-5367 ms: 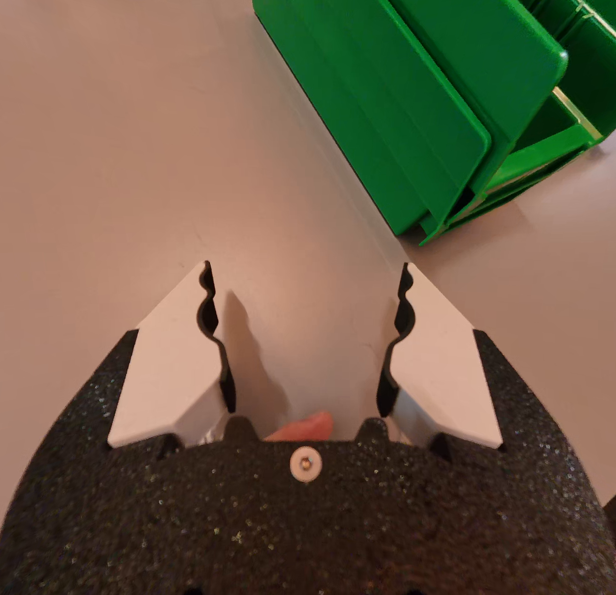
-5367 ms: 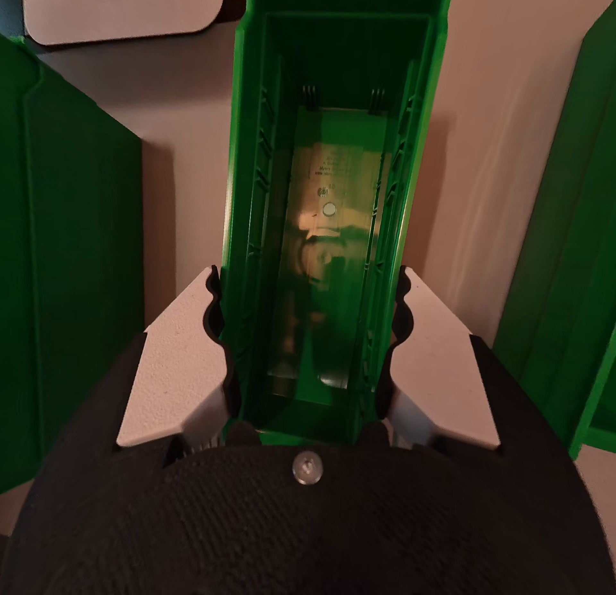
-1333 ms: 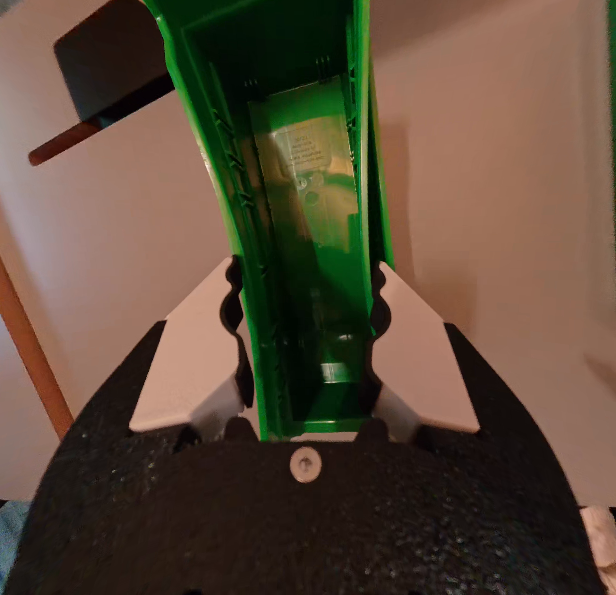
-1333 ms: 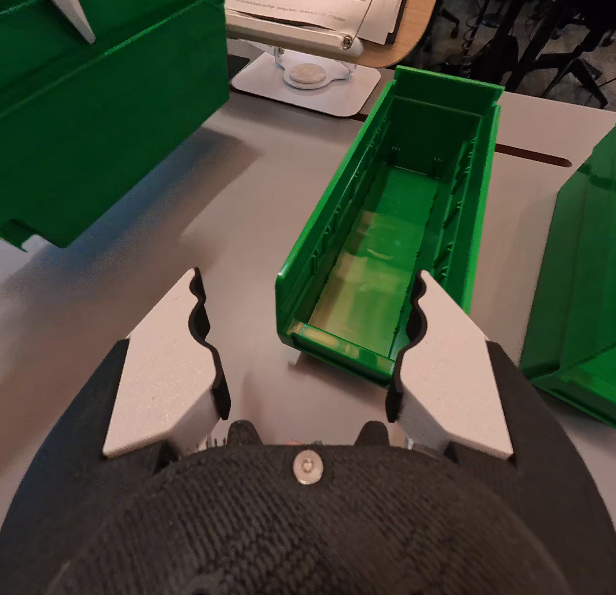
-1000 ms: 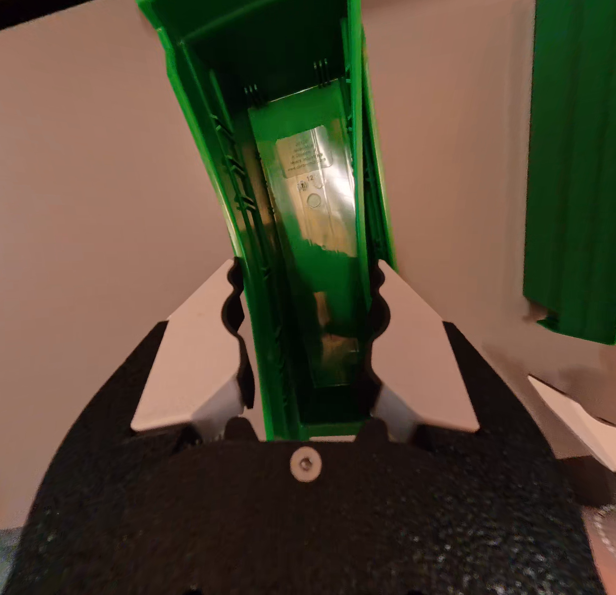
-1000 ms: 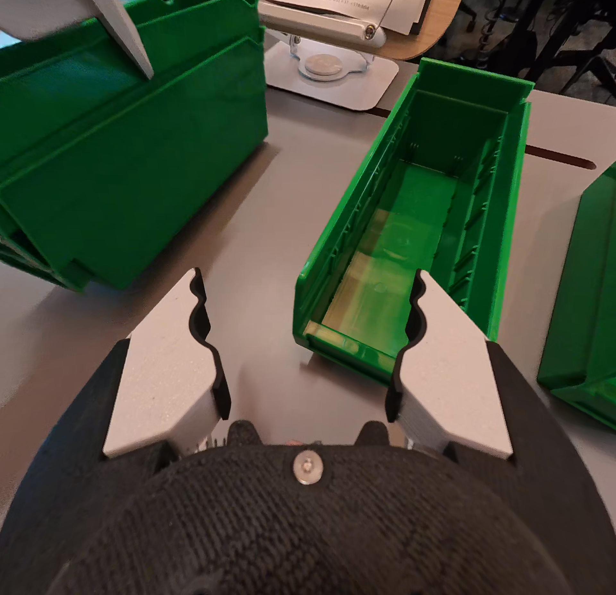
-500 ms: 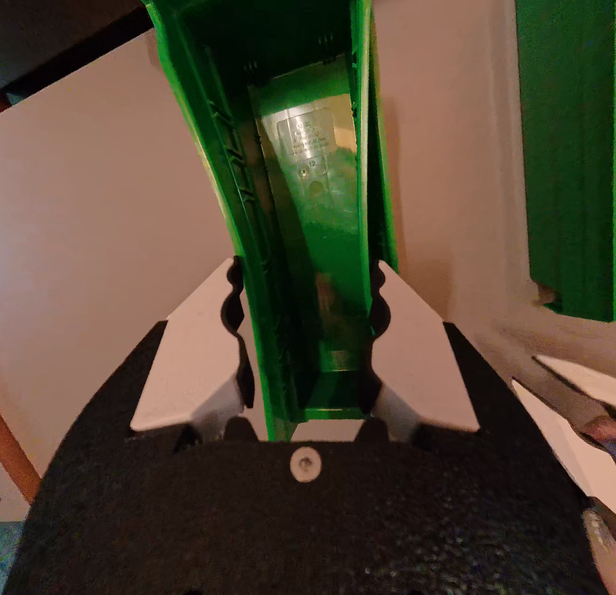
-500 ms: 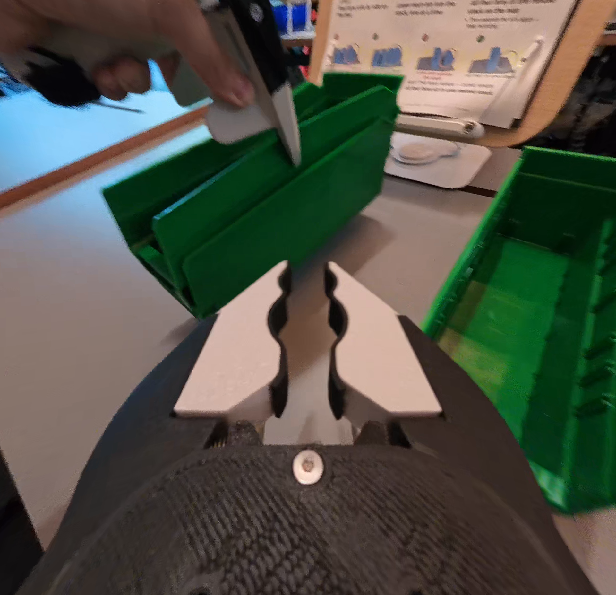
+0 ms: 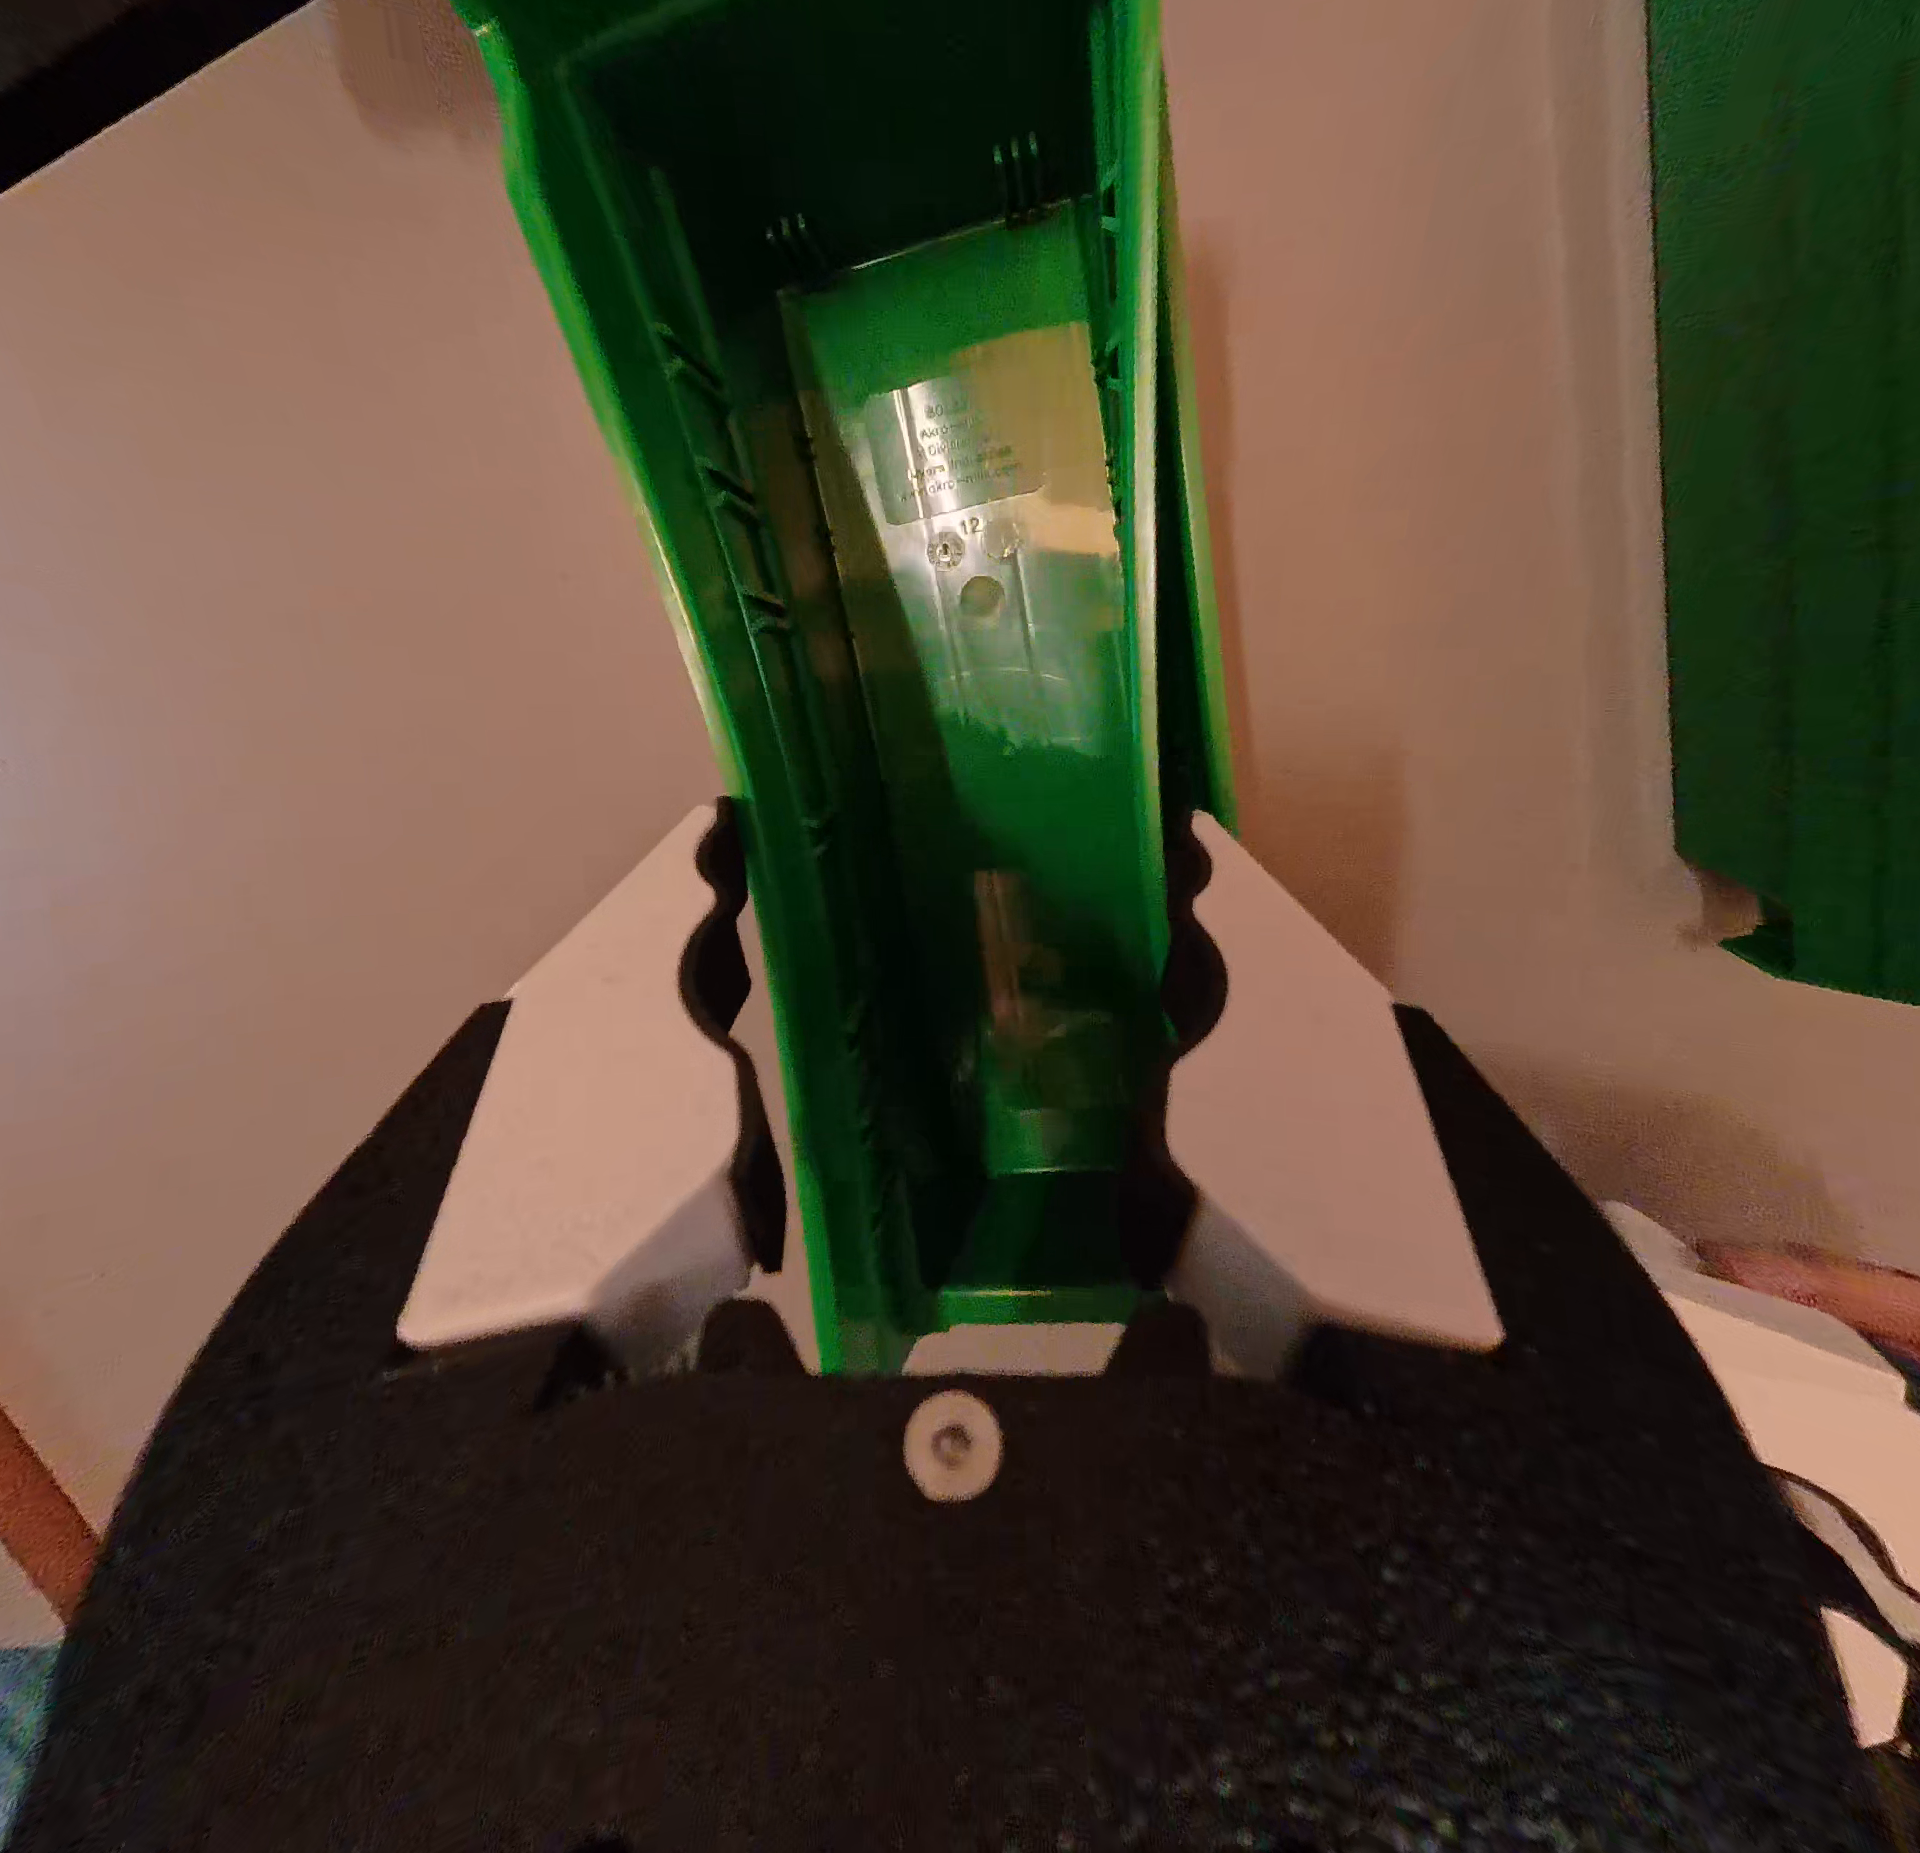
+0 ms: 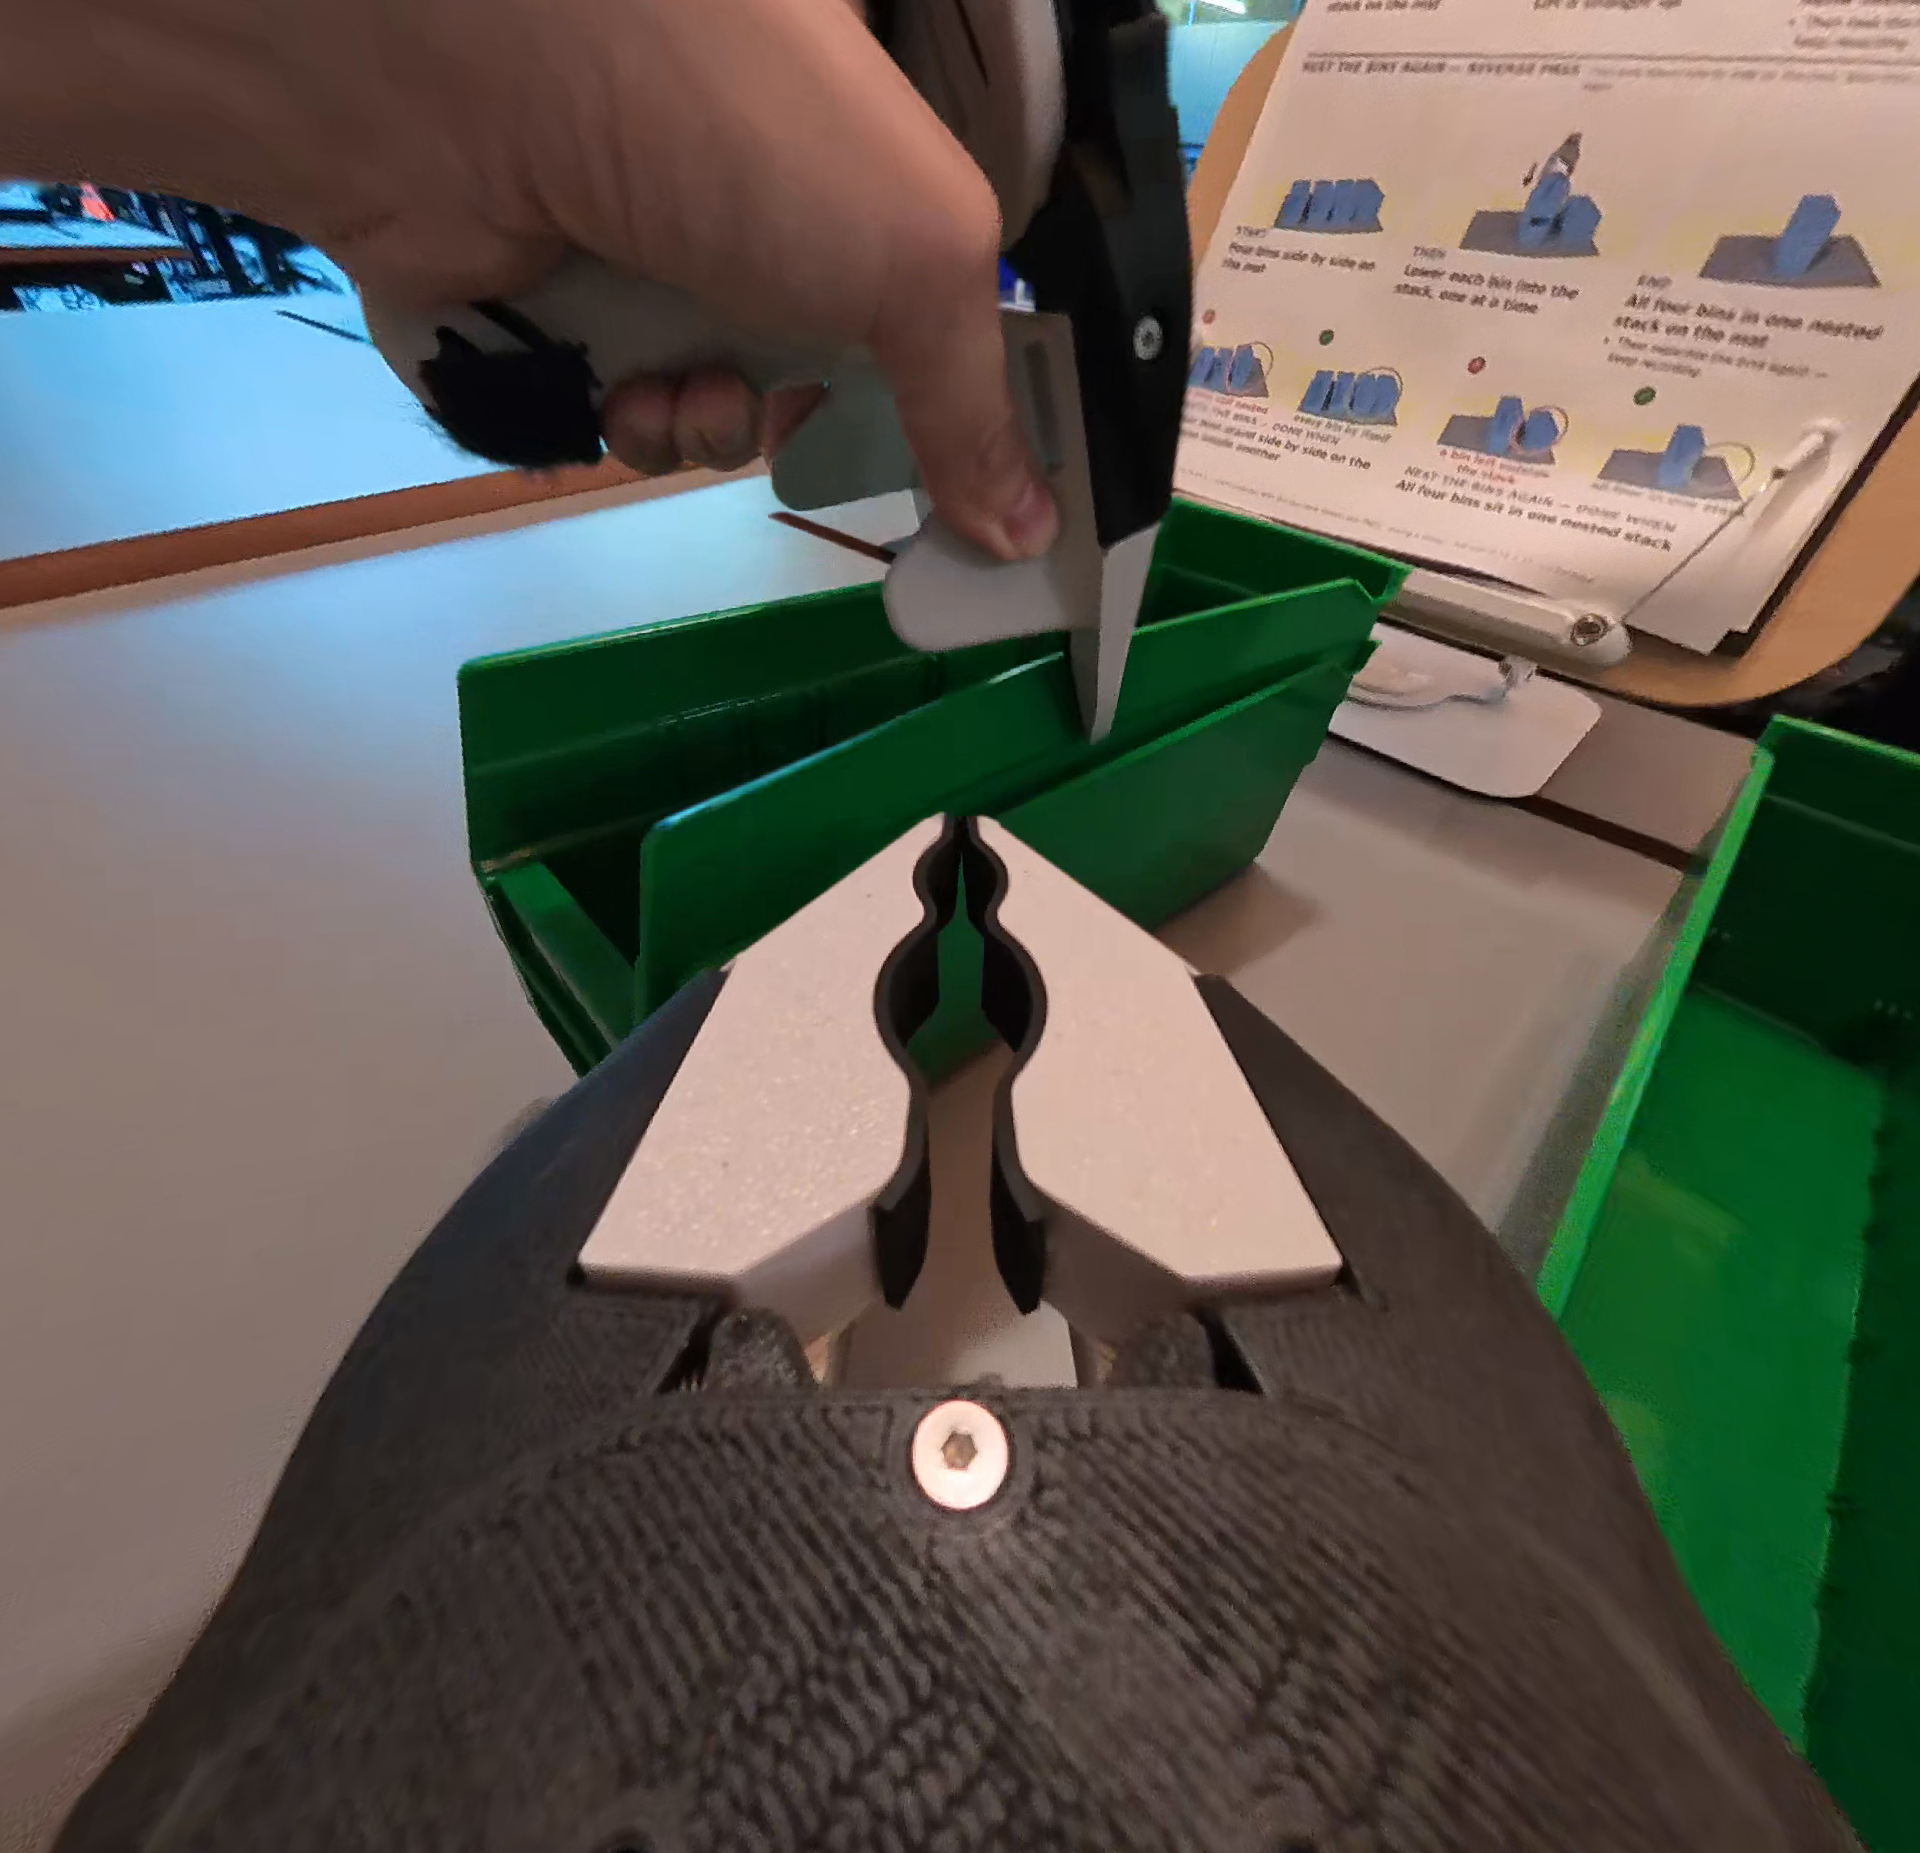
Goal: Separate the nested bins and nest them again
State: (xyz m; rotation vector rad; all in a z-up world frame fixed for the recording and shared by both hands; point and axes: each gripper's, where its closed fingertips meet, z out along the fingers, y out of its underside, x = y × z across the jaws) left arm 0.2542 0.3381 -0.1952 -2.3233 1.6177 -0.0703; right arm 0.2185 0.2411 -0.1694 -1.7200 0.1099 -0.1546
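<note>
Green bins (image 10: 914, 764), nested as a stack, lie near the middle of the grey desk (image 10: 260, 920), well clear of its wood-trimmed far edge; bare surface spreads to their left. Their long axis runs left to right in the right wrist view and straight ahead in the left wrist view. The left gripper (image 9: 961, 1034), jaws spread around the stack's right-hand walls, pinches them from above. The right gripper (image 10: 961, 1024) hovers just in front of the stack, jaws nearly pressed together, holding nothing. A separate green bin (image 10: 1766, 1180) sits open-side-up to the right, beside a clipboard stand (image 10: 1558, 276).
</note>
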